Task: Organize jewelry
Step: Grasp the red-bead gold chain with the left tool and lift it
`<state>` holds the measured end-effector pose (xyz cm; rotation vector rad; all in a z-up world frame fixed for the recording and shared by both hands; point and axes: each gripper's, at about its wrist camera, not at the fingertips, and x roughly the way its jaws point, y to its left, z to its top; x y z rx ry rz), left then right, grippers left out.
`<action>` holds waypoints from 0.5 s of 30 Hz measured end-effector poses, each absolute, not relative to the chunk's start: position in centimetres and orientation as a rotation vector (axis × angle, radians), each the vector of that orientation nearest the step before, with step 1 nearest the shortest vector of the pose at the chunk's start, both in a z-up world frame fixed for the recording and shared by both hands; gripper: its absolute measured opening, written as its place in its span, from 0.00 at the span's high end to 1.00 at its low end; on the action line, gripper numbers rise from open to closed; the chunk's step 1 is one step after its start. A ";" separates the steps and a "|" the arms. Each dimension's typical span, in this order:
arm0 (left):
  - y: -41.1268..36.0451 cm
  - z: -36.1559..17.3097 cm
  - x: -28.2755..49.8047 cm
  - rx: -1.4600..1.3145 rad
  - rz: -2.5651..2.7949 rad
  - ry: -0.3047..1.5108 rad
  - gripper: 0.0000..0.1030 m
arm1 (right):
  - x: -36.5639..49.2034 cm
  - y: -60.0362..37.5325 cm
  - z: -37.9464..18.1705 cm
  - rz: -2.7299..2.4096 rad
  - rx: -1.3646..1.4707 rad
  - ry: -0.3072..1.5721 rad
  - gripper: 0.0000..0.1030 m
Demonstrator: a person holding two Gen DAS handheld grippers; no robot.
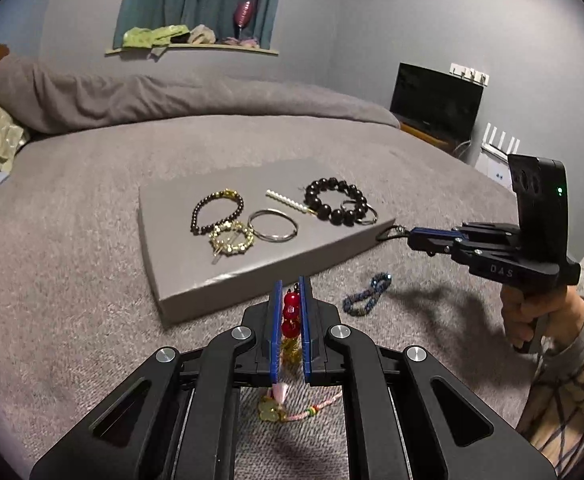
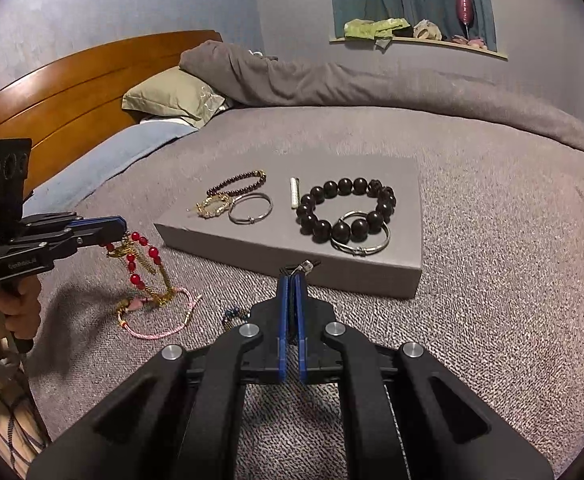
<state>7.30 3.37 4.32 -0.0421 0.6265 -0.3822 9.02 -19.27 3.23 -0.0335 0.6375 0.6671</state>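
Two tongs in play here, both clenched on something; the left tongs (image 1: 290, 292) are squeezing a red bead and gold chain piece (image 2: 140, 258), which hangs off the tips and trails down toward the grey bed cover (image 2: 491, 280). From the right wrist view its lower end seems to reach a pink cord bracelet (image 2: 160, 322) lying on the cover, though I can't tell if they actually touch.

The right tongs (image 2: 290, 280) are pinched nearly flat on a small dark loop with a silvery clasp (image 2: 303, 267), held just beside the near edge of the grey box (image 2: 252, 248); whether it touches the box I can't say.

On top of the box: a big black bead bracelet (image 2: 345, 212) with a silver ring (image 2: 361, 240) partly under it, a white pearl bar (image 2: 294, 198) just to its left, then a plain silver bangle (image 2: 250, 208), a gold wreath-shaped piece (image 2: 214, 206) touching it, and a dark small-bead bracelet (image 2: 238, 184) behind those.

Down on the cover between the two tongs there's a blue braided bracelet (image 1: 365, 294), off the box; only a bit of it peeks out in the right wrist view.

Background has a pillow (image 2: 172, 96) and a wooden headboard (image 2: 72, 80).
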 end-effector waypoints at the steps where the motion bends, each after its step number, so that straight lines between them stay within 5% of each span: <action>1: 3.4 4.4 7.3 -0.044 -0.384 0.625 0.91 | 9.0 -19.2 3.3 0.668 -0.033 0.635 0.96; 15: 3.1 5.6 8.0 -0.069 -0.362 0.576 0.91 | 9.3 -18.1 3.6 0.674 -0.027 0.624 0.96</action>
